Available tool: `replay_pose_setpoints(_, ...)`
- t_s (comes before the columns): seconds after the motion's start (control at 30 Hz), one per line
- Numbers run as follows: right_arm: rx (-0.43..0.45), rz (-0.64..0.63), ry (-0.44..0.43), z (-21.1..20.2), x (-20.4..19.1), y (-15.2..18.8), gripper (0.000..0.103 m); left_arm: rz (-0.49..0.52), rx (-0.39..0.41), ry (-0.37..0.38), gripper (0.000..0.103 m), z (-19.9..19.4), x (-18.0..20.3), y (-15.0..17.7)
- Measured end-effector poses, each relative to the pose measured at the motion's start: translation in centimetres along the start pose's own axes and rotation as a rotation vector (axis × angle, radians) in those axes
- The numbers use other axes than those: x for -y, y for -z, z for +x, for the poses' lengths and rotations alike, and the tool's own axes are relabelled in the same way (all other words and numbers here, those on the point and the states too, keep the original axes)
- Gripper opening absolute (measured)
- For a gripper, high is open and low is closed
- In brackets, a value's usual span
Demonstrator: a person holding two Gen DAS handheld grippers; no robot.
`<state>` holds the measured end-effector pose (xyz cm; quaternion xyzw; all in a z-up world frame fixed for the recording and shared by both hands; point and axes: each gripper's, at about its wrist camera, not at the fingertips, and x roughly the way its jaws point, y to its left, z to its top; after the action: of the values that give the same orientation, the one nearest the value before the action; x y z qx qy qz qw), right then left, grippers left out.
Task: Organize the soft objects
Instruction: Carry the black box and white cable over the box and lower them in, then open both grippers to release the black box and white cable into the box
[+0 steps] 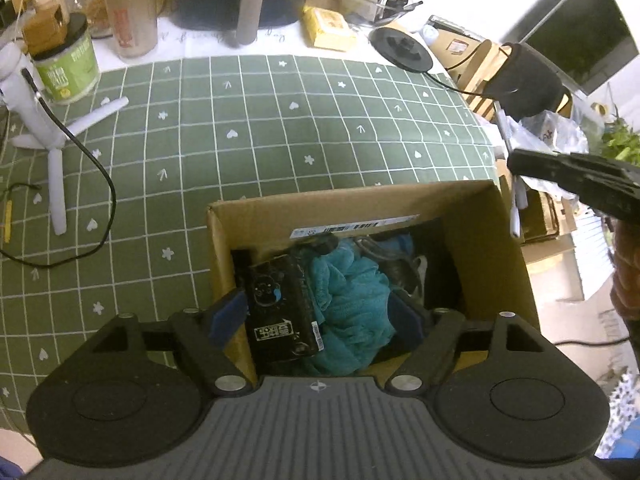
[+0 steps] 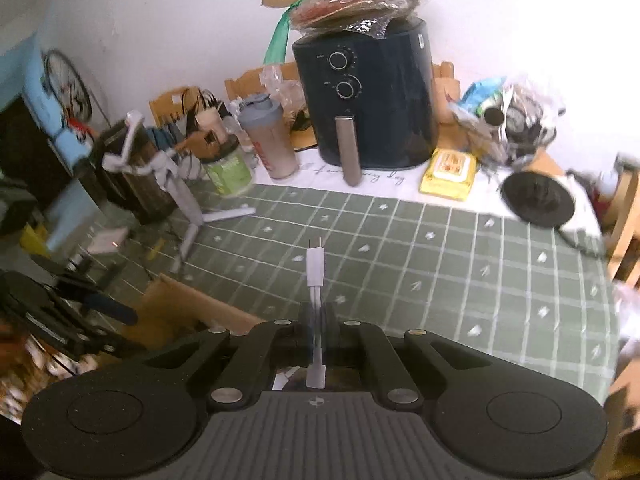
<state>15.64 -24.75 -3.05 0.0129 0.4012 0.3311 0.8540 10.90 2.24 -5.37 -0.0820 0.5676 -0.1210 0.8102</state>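
Note:
A cardboard box [image 1: 492, 240] stands on the green checked tablecloth [image 1: 280, 120]. Inside lie a teal mesh cloth [image 1: 348, 296], a black packet [image 1: 280, 312] and dark items. My left gripper [image 1: 316, 320] is open, its blue-padded fingers hanging over the box on either side of the packet and cloth. My right gripper [image 2: 318, 316] is shut on a white USB cable [image 2: 315, 268], whose plug sticks out forward above the tablecloth [image 2: 440, 264]. The right gripper shows in the left wrist view [image 1: 576, 180] beyond the box's right wall. The box corner [image 2: 180, 304] is at lower left in the right wrist view.
A white tripod [image 1: 48, 120] with a black cable lies at left. A green jar [image 1: 68, 68], shaker bottle [image 1: 128, 12], black air fryer [image 2: 368, 96], yellow pack [image 2: 450, 174] and black disc [image 2: 538, 198] line the table's far edge. Clutter crowds the right side.

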Motion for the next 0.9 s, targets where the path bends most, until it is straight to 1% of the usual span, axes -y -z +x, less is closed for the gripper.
replay_pose_setpoints(0.17, -0.014, 0.042, 0.006, 0.1, -1.3, 1.9, 0.005, 0.022, 0.046, -0.029, 0.077, -0.7, 0.4, 0.6)
replay_pose_setpoints(0.23, -0.020, 0.056, 0.011, 0.1, -1.8, 2.5, 0.004, 0.022, 0.057, -0.032, 0.077, -0.9, 0.3, 0.9)
replay_pose_setpoints(0.33, -0.013, 0.075, 0.014, -0.3, -2.6, 2.9, 0.004, 0.021, 0.083, -0.041, 0.077, -1.4, 0.1, 1.4)
replay_pose_setpoints(0.5, 0.005, 0.089, 0.032, -0.9, -3.5, 3.1, 0.004, 0.014, 0.130, -0.046, 0.077, -2.2, -0.3, 2.2)
replay_pose_setpoints(0.73, -0.006, 0.085, 0.032, -1.8, -4.8, 3.0, 0.004, -0.002, 0.190, -0.040, 0.077, -3.5, -0.6, 3.8)
replay_pose_setpoints(0.83, -0.027, 0.073, 0.031, -1.9, -5.3, 2.6, 0.004, -0.025, 0.206, -0.044, 0.077, -3.8, -1.2, 4.4)
replay_pose_setpoints(0.9, -0.068, 0.067, 0.035, -1.2, -5.4, 2.3, 0.004, -0.042, 0.213, -0.049, 0.077, -3.9, -1.5, 4.7)
